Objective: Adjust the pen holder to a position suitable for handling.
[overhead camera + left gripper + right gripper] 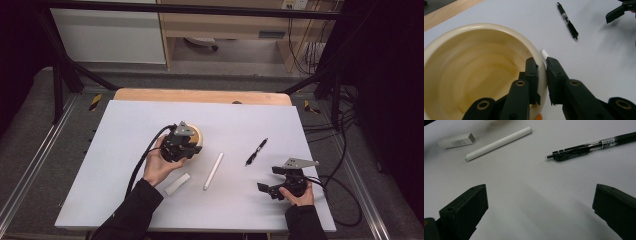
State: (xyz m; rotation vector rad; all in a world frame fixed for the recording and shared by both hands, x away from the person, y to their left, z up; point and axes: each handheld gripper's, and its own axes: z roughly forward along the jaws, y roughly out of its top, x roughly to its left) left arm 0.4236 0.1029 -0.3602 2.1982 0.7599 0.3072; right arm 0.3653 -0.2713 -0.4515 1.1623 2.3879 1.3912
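Note:
A cream bowl (pixel 196 132) (pixel 474 70) sits on the white table sheet (pixel 120 200), left of centre. My left gripper (pixel 191 145) (pixel 541 63) is shut on the bowl's rim, one jaw inside the wall and one outside. A white stick (pixel 213 171) (pixel 499 143) lies just right of the bowl, its end (pixel 544 53) showing behind the rim. A white eraser (pixel 177 184) (pixel 456 140) lies near my left wrist. A black pen (pixel 256 151) (pixel 567 21) (pixel 586 147) lies further right. My right gripper (pixel 270 179) (pixel 540 202) rests open at the front right, nothing between its jaws.
A wooden table edge (pixel 200 95) runs along the far side of the sheet. Black frame legs stand at both far corners, and cables (pixel 340 185) trail on the floor to the right.

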